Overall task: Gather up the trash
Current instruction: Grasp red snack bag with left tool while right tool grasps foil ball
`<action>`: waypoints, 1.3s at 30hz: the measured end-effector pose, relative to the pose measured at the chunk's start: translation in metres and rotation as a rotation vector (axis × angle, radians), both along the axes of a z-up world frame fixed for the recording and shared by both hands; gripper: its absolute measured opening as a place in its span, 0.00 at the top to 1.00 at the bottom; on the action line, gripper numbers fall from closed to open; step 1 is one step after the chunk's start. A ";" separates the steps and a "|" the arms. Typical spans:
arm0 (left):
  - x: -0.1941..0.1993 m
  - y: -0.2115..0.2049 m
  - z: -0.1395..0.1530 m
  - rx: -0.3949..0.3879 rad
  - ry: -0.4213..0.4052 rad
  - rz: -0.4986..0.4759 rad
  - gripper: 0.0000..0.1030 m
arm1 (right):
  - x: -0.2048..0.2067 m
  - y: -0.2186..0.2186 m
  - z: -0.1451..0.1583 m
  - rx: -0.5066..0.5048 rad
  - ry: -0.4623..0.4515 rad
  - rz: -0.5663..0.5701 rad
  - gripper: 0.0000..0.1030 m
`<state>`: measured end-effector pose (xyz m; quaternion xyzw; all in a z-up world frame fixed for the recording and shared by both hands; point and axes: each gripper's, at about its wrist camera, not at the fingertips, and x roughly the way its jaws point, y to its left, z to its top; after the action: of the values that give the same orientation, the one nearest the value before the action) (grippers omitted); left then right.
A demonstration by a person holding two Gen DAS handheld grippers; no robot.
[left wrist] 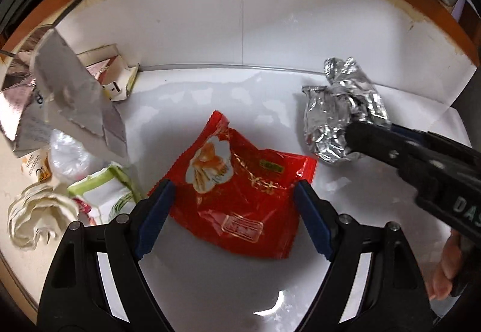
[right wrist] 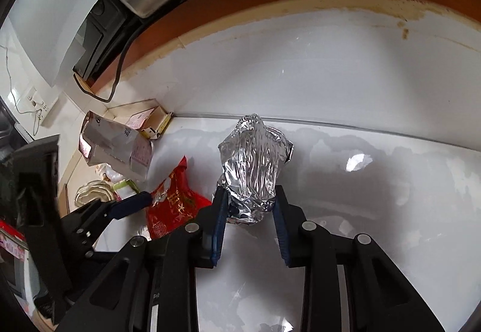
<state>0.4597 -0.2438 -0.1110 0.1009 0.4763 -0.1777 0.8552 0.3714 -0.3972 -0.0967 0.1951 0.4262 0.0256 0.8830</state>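
A red snack wrapper point(left wrist: 249, 211) lies flat on the white tabletop point(left wrist: 210, 287). My left gripper point(left wrist: 233, 186) stands open around it, one blue pad at each side edge, neither squeezing it. To the right, a crumpled ball of silver foil point(left wrist: 336, 118) rests on the table, and my right gripper point(left wrist: 357, 133) reaches in from the right onto it. In the right wrist view both pads of the right gripper point(right wrist: 249, 196) press on the lower part of the foil ball point(right wrist: 252, 157). The red wrapper point(right wrist: 174, 205) and a left fingertip point(right wrist: 135, 204) show at its left.
More litter is piled at the left: a torn silver carton point(left wrist: 69, 97), a small cardboard box point(left wrist: 114, 73), a green-and-white packet point(left wrist: 111, 190) and crumpled white paper point(left wrist: 39, 217). A white wall point(left wrist: 240, 16) rises behind the table. A hand point(left wrist: 448, 265) holds the right gripper.
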 end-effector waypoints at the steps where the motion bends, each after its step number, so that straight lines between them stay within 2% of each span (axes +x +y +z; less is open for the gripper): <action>1: 0.002 0.001 -0.001 -0.008 0.003 -0.001 0.23 | -0.001 -0.001 0.000 0.003 0.000 0.000 0.73; 4: 0.007 0.006 -0.003 -0.033 0.020 0.009 0.25 | -0.005 -0.001 -0.001 0.004 -0.002 0.004 0.73; 5: 0.007 0.009 -0.002 -0.034 0.015 0.017 0.36 | -0.006 -0.001 -0.001 0.011 0.000 0.005 0.73; 6: 0.007 0.014 -0.002 -0.033 0.005 0.021 0.54 | -0.007 -0.001 0.000 0.015 0.002 0.005 0.73; 9: 0.011 0.025 -0.001 -0.074 0.018 0.032 0.85 | -0.009 0.001 0.000 0.021 0.001 0.006 0.73; 12: 0.011 0.033 -0.001 -0.109 0.029 0.037 0.96 | -0.014 0.005 -0.001 0.020 0.000 0.013 0.73; 16: -0.001 0.033 0.002 -0.105 0.012 0.027 0.99 | -0.020 0.008 0.001 0.020 -0.004 0.024 0.74; 25: -0.049 0.066 0.031 -0.193 -0.035 0.011 1.00 | -0.053 0.019 0.025 0.063 -0.056 0.077 0.74; 33: -0.129 0.100 0.065 -0.242 -0.078 0.034 1.00 | -0.119 0.061 0.059 0.075 -0.134 0.190 0.74; 39: -0.221 0.149 0.087 -0.221 -0.122 0.087 1.00 | -0.180 0.118 0.072 0.028 -0.192 0.318 0.74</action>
<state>0.2388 -0.0947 -0.0243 -0.0041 0.4047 -0.1856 0.8954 0.1910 -0.2789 -0.0248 0.1344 0.3651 0.1892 0.9016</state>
